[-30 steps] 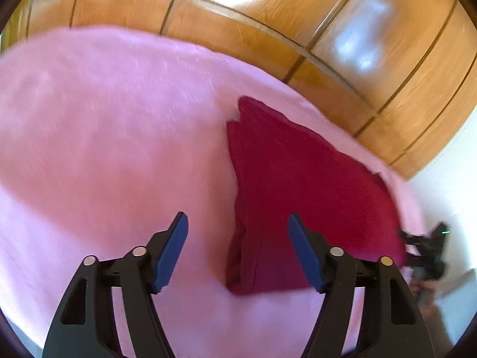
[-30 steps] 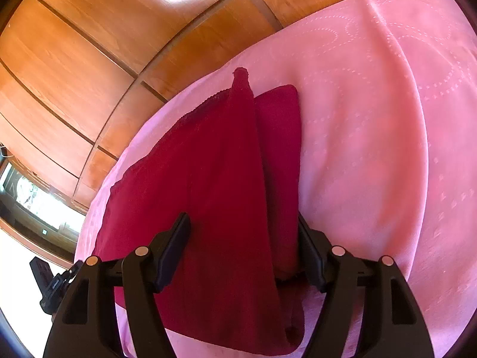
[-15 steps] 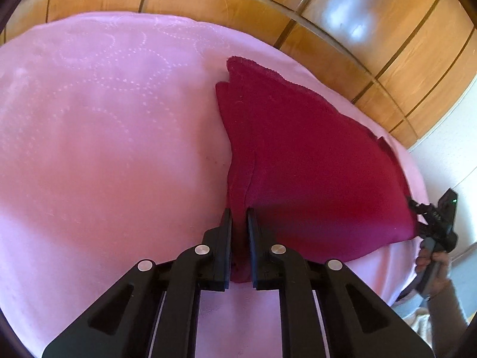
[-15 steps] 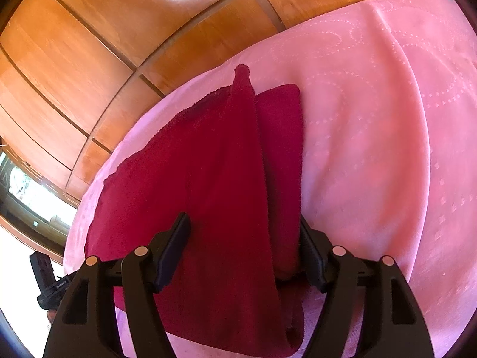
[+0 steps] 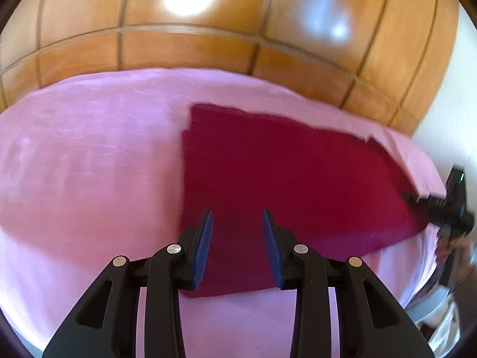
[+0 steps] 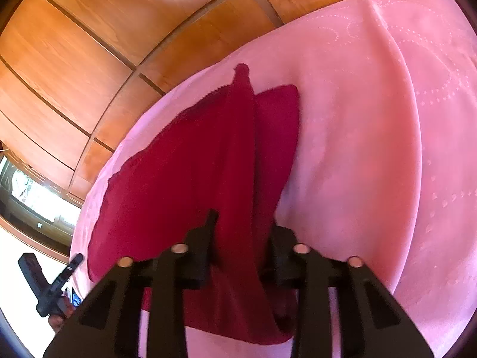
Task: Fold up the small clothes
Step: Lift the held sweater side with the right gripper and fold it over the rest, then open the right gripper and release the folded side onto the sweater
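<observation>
Mid-fold: dark red cloth [image 5: 286,185] lies folded on the pink bedspread [image 5: 89,164], left gripper [image 5: 237,232] hovers over its near edge with jaws apart and empty, right gripper [image 6: 241,238] jaws parted around a raised fold, likely next pinch and fold over.

Crimson cloth [image 5: 283,185], pink dotted-swirl blanket [image 6: 387,119]

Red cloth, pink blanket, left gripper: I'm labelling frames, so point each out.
red cloth [image 5: 298,179], left wrist view, flat middle of its top layer
pink blanket [image 5: 89,179], left wrist view, bare stretch
left gripper [image 5: 237,249], left wrist view, between its blue-padded fingertips
</observation>
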### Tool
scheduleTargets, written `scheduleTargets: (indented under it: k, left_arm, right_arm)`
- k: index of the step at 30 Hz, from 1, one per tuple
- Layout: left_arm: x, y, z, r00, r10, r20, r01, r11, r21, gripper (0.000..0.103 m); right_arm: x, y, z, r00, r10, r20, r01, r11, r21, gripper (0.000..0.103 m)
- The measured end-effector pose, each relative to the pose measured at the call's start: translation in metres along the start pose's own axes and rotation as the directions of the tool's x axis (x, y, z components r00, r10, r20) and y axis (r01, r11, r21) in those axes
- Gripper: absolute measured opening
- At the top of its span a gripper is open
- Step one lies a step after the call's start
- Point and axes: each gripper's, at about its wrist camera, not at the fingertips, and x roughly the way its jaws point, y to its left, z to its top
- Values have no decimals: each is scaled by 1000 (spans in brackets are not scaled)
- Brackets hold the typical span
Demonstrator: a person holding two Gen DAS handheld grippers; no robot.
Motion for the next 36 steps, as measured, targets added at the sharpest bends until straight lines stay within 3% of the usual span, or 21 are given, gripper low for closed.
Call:
scheduleTargets:
  k: [5,11,16,19,22,25,29,31,33,35,36]
  left_arm:
    - [23,9,1,997,-51,-53,47,997,-65,33]
    - [30,26,7,986,-158,-60,149,981,-126,33]
    - [32,34,6,976,-213,-51,202,967,-158,33]
    - [31,43,7,966,-257,-42,243,947,-211,33]
    - [21,59,9,956,-293,-9,280,921,-270,33]
    - [7,81,11,952,-306,23,296,898,-326,33]
    - [-6,102,13,951,-307,39,300,884,-358,35]
    - [-8,106,17,946,-320,47,315,875,-367,35]
    - [-9,107,23,939,-340,55,335,863,-377,36]
    - [-11,105,27,929,-366,63,360,847,-391,54]
    - [-11,104,31,922,-381,73,377,836,-399,56]
  right_arm:
    - [-14,23,7,1000,17,7,-16,999,-39,22]
    - [-23,90,26,987,157,36,-152,982,-112,20]
    - [1,177,31,952,307,4,-300,933,-198,19]
    - [39,224,21,929,366,-62,-370,901,-225,19]
    - [89,260,0,926,339,-166,-372,893,-252,19]
    - [131,283,-31,931,263,-253,-336,887,-315,19]
    - [146,299,-61,946,180,-271,-287,854,-434,20]
    - [139,302,-69,947,180,-266,-294,821,-490,25]
    - [131,302,-70,939,208,-273,-324,798,-507,48]
    - [118,307,-80,930,247,-272,-359,770,-528,62]
    - [105,305,-82,929,262,-262,-367,752,-548,63]
